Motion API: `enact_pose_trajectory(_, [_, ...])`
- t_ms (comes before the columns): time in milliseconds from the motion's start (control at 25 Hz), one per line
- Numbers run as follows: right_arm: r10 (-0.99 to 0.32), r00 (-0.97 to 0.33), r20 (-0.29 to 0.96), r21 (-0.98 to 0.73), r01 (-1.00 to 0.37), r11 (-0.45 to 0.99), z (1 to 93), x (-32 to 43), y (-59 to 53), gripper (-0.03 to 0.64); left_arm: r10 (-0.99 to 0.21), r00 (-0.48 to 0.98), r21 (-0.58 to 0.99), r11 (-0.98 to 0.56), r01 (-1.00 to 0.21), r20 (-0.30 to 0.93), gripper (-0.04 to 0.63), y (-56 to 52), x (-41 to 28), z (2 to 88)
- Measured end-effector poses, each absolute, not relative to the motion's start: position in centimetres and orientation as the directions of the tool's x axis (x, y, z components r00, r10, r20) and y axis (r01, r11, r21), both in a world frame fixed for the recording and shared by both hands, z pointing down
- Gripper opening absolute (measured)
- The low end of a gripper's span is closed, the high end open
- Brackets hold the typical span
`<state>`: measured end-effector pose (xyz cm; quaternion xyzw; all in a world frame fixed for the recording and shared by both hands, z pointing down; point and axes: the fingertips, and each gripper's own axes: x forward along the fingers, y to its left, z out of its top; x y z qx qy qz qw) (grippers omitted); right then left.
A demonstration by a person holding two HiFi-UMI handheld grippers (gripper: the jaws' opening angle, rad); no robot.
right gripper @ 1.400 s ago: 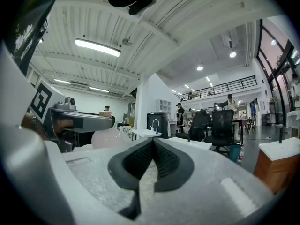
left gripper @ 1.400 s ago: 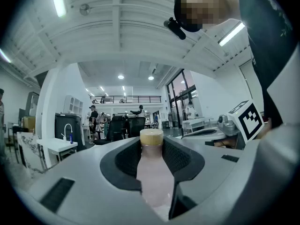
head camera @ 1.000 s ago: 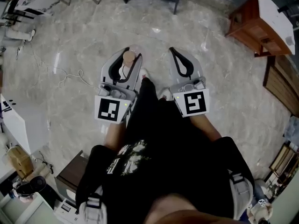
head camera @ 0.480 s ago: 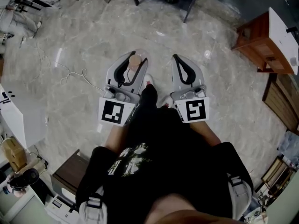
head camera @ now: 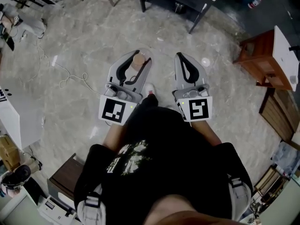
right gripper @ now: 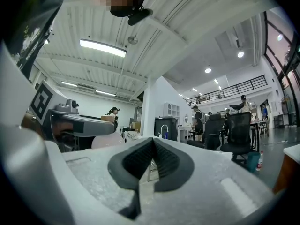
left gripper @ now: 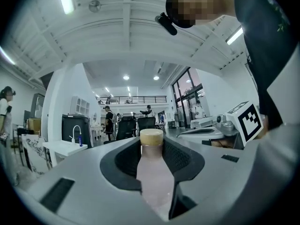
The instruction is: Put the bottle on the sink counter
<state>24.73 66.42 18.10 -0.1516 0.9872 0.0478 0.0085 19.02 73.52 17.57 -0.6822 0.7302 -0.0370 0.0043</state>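
One bottle in play, and the left gripper [head camera: 137, 56] has it: both jaws are clamped on the body of the bottle [left gripper: 152, 172], which stands upright between the pads. It looks pale pink all the way up to its tan cap [left gripper: 152, 136]. The right gripper [right gripper: 151, 146] sits at 3 o'clock of the left one, its jaws pressed together at the tips with nothing between them. Two grippers, then, each with one marker cube, two cubes [head camera: 114, 110] in all.

From the head view both tools point to 12 o'clock, above a marble floor [head camera: 84, 41], with a white cable [head camera: 70, 74] at 10 o'clock and a wooden cabinet [head camera: 258, 60] at 2 o'clock. Neither shows in the gripper views.

Only the gripper views open up the room. In the left gripper view a white counter [left gripper: 61, 146] with a curved tap [left gripper: 75, 131] sits at 9 o'clock, well apart from the bottle, and two black office chairs [left gripper: 125, 128] stand just behind the cap
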Motion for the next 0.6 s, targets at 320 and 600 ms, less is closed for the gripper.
enact_pose_trajectory(320, [-0.319, -0.947, -0.051, 0.119, -0.322, 0.939, 18.1, 18.6, 65.3, -0.005, -0.999, -0.037, -0.056, 0.036, -0.998, 0.021, 0.149, 72.6, 12.8, 17.6])
enact_pose_trajectory(600, [-0.362, -0.931, -0.046, 0.129, -0.365, 0.922, 18.7, 15.5, 64.3, -0.005, -1.0, 0.005, -0.065, -0.006, -0.998, 0.004, 0.149, 71.6, 9.0, 17.5])
